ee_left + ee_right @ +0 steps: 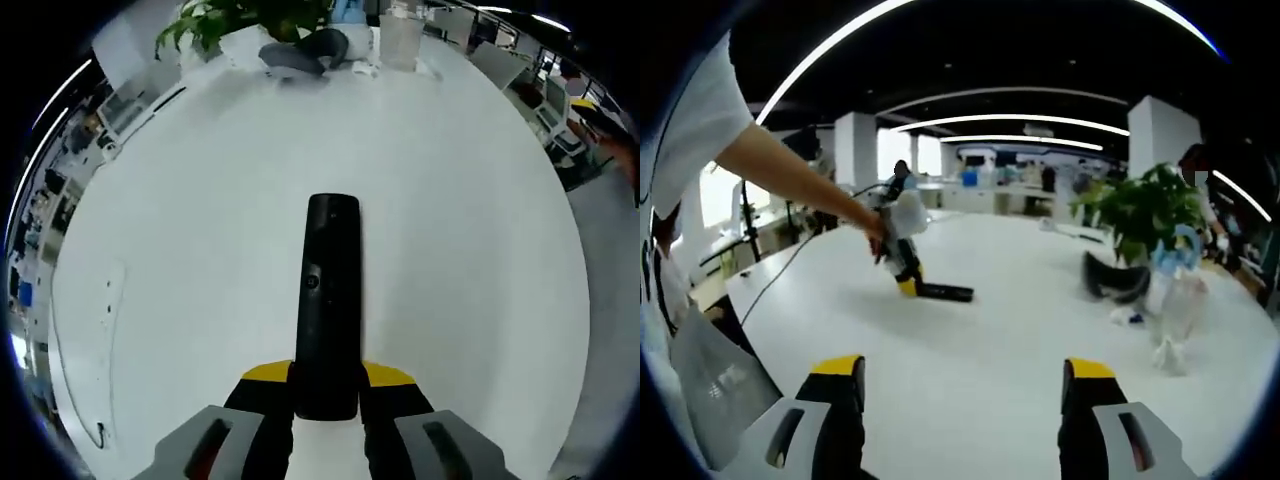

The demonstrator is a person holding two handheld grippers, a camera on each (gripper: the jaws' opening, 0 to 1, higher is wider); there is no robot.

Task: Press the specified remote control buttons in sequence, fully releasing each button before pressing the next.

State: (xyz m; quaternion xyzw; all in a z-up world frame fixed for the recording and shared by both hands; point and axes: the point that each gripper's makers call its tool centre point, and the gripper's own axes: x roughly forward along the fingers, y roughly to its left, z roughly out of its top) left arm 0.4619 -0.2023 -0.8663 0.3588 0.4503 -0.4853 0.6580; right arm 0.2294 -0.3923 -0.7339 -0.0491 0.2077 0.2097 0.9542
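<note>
In my left gripper view, the left gripper [325, 400] has its jaws closed on the near end of a black remote control [331, 300]; the remote runs straight away from me along the jaws, its far end out over the white table [180, 220]; the yellow-tipped fingers [265, 372] sit tight against either side of its body; a small round button shows about midway along its face, though I cannot read any markings. At the far edge of the table I see a leafy green plant [235, 18], a dark grey curved object [300, 52] beside it, and a clear plastic container [400, 40] to the right of that.

In my right gripper view, the right gripper [965, 390] stands wide open, its two yellow-tipped fingers [835, 368] well apart with nothing between them, hovering above the near part of the table [980, 350]; across the table on the left I see the left gripper [908, 285] held in a person's hand [878, 232], arm stretched out from a white sleeve [695, 120]; the remote control [943, 291] juts out of it to the right, low over the tabletop; whether it touches the surface I cannot tell. On the right stand the plant [1145, 210], the dark curved object [1115, 280] and the clear plastic container [1175, 300].
</note>
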